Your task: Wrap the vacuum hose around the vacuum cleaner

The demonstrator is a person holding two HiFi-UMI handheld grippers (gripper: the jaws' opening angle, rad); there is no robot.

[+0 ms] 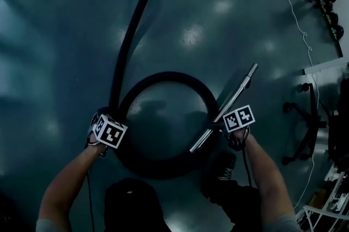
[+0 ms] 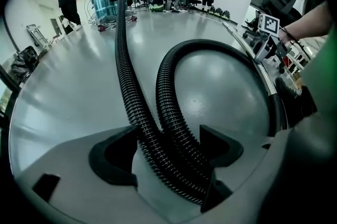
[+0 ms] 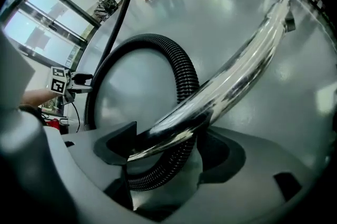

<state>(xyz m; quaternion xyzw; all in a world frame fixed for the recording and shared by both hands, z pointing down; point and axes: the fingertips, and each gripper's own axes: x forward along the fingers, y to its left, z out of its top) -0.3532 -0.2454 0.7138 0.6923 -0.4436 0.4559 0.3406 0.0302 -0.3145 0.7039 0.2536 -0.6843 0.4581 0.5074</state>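
Right claw [image 3: 168,150] grips the chrome wand [image 3: 238,71] slanting forward-right; left claw [image 2: 168,153] gapes around looped hose [image 2: 125,75].

1 hose [image 1: 133,23], 1 wand [image 1: 234,97], 1 vacuum [image 2: 108,1]

hose [image 2: 129,92]: black, ribbed | wand [image 3: 237,72]: chrome | vacuum cleaner [image 2: 108,1]: teal (red lid) | floor [image 2: 63,96]: grey

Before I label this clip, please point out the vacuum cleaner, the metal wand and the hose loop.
vacuum cleaner [image 2: 108,4], left gripper view, blue drum.
metal wand [image 1: 235,91], head view, mid-tube.
hose loop [image 1: 163,77], head view, loop's top.
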